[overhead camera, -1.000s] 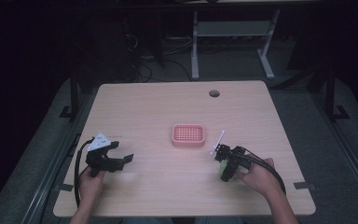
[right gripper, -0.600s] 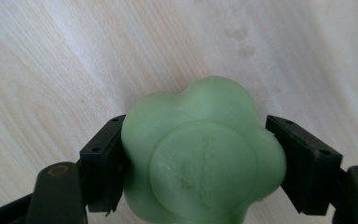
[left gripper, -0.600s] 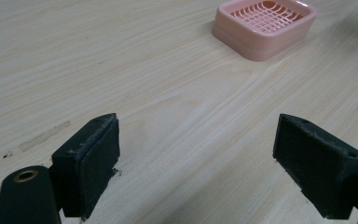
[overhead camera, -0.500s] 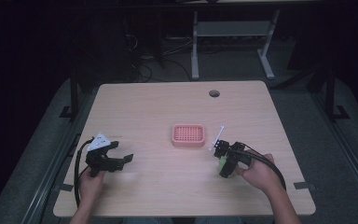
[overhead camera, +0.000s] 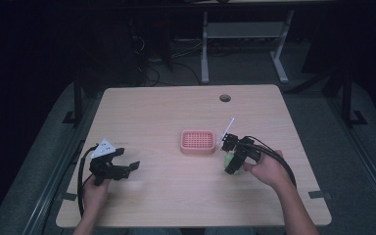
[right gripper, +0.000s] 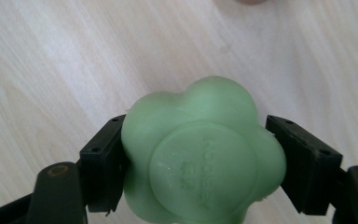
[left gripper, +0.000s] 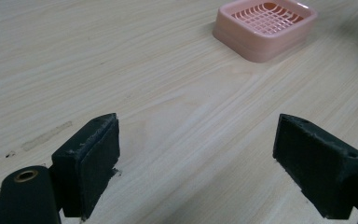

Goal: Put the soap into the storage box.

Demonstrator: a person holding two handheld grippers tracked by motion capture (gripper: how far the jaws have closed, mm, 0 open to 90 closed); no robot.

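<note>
A green soap (right gripper: 200, 154), shaped like a flower with rounded lobes, is gripped by the right claw (right gripper: 200, 158). In the right gripper view it is seen pressed between the two black jaws, one against each side, with faint raised lettering on its round middle that is too blurred to be read. Pale wood grain of the counter (right gripper: 51, 56) is seen behind it.

In the high view the right claw (overhead camera: 231, 157) is held by a hand (overhead camera: 267, 169) at the right side of the counter (overhead camera: 166, 112), and the soap (overhead camera: 229, 159) is seen as a small green patch at its tip, just right of a pink dish (overhead camera: 198, 142). Whether the soap is lifted or resting on the wood cannot be told. A thin white stick (overhead camera: 226, 130) is seen slanting up beside the claw, near the dish's right edge.

The left claw (overhead camera: 127, 169) is held well apart from the dish, at the left side of the counter, with a grey three-cornered plate on top. In the left gripper view its jaws are spread wide, with nothing between them but bare wood (left gripper: 168, 93); the left claw (left gripper: 196, 163) is pointed toward the dish (left gripper: 265, 28), which is seen at the far upper right with its slotted grid top.

A round hole (overhead camera: 224, 98) is set near the far edge of the counter.
</note>
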